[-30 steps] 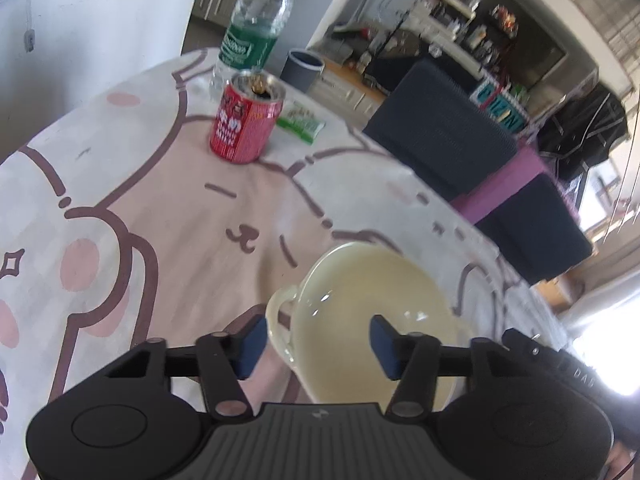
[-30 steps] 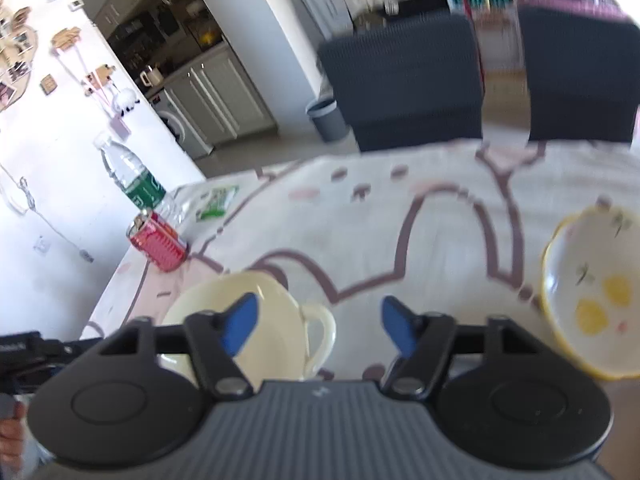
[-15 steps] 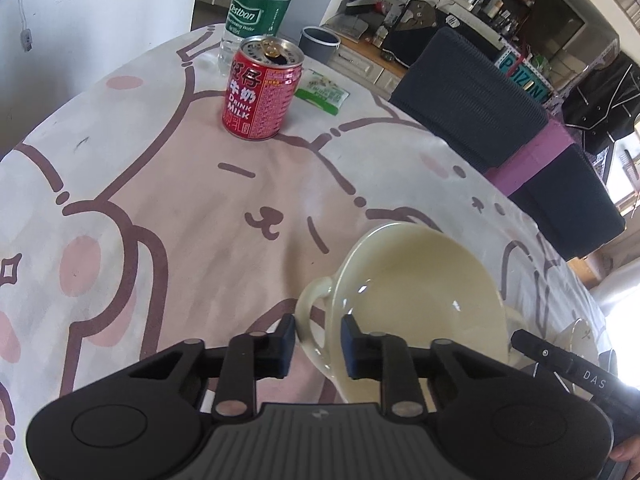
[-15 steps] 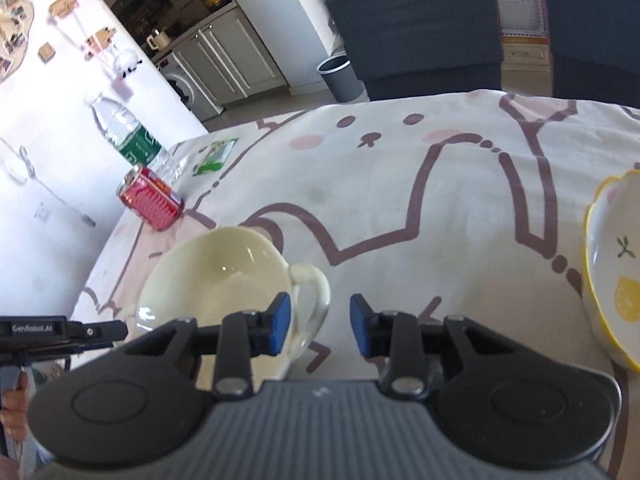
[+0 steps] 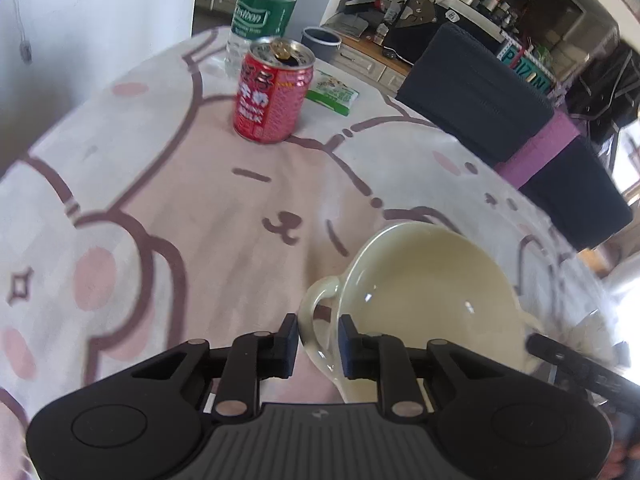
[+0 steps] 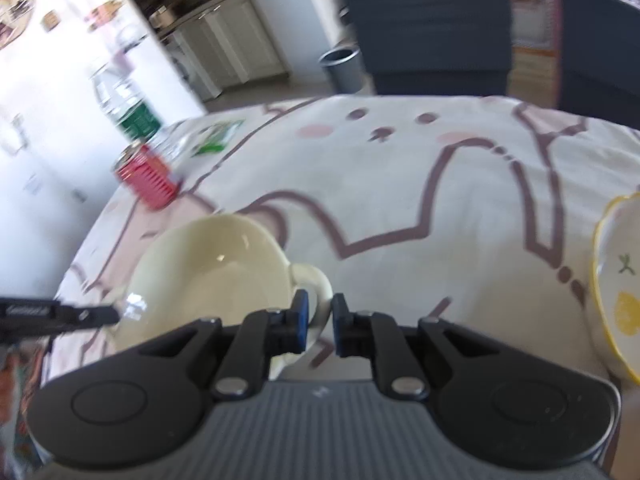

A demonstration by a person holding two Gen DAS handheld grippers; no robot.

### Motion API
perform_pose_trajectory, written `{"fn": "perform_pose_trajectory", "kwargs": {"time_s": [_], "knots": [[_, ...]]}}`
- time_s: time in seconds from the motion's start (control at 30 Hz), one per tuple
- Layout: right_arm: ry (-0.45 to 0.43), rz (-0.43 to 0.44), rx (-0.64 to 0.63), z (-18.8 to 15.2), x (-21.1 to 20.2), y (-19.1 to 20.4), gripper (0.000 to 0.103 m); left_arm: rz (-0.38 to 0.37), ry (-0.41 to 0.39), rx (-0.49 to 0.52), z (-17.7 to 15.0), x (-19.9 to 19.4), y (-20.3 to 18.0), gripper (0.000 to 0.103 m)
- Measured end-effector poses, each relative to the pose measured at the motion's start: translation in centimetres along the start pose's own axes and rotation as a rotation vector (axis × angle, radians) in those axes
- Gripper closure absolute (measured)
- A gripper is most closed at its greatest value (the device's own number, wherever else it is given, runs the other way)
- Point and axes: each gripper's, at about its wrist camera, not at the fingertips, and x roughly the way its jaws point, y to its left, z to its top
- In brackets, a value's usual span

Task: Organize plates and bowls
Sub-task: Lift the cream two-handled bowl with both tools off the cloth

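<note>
on my left feed the left gripper (image 5: 318, 334) has its two black fingers either side of the loop handle on one side of the cream bowl (image 5: 432, 304), the pads pressed against the loop so the handle is pinched between them. on the right feed the right gripper (image 6: 319, 322) straddles the handle on the bowl's other side – its jaws are closing at this moment, with the loop between the blue pads (image 6: 301, 320); the inner pad looks to be against the ceramic, but blur keeps me from saying whether the outer one touches as well. the cream bowl (image 6: 208, 272) sits upright on the cartoon-animal tablecloth (image 5: 160, 200), close under both tools, its inside bare and glossy. a second bowl, the yellow-rimmed bowl (image 6: 620, 292) with lemon prints, lies at the right edge of the right feed, well apart from the cream one. farther up the table stand a red drink can (image 5: 274, 92) with its tab lifted and, just behind it, a water bottle (image 5: 262, 16) with a green label – a small green packet (image 5: 334, 94) lies beside the can. two dark chairs (image 6: 428, 28) stand at the far side of the table, and a grey waste bin (image 6: 340, 68) sits on the floor beyond. the tip of each tool shows in the other's feed as a black bar at the bowl's edge.
</note>
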Motion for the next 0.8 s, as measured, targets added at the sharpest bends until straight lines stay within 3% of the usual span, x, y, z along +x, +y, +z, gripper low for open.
{"fn": "perform_pose_trajectory", "kwargs": {"time_s": [0.1, 0.27, 0.4, 0.43, 0.67, 0.73, 0.8], "knots": [[0.057, 0.042, -0.060, 0.0, -0.1, 0.4, 0.085, -0.021, -0.010, 0.021, 0.1, 0.0, 0.5, 0.081], [0.069, 0.075, -0.009, 0.1, 0.6, -0.3, 0.079, -0.023, -0.008, 0.098, 0.2, 0.1, 0.1, 0.080], [0.076, 0.106, -0.002, 0.2, 0.7, 0.2, 0.059, -0.063, 0.015, 0.121, 0.8, 0.5, 0.6, 0.080], [0.074, 0.101, -0.014, 0.2, 0.7, 0.4, 0.059, -0.076, 0.019, 0.124, 0.8, 0.6, 0.8, 0.080], [0.074, 0.050, -0.023, 0.2, 2.0, 1.3, 0.059, -0.108, 0.028, 0.173, 1.3, 1.5, 0.9, 0.079], [0.084, 0.010, -0.014, 0.3, 2.6, 1.4, 0.071, -0.114, 0.035, 0.179, 1.4, 1.7, 0.9, 0.079], [0.085, 0.004, -0.018, 0.3, 3.0, 1.5, 0.071, -0.115, 0.048, 0.178, 1.5, 1.9, 0.8, 0.079]]}}
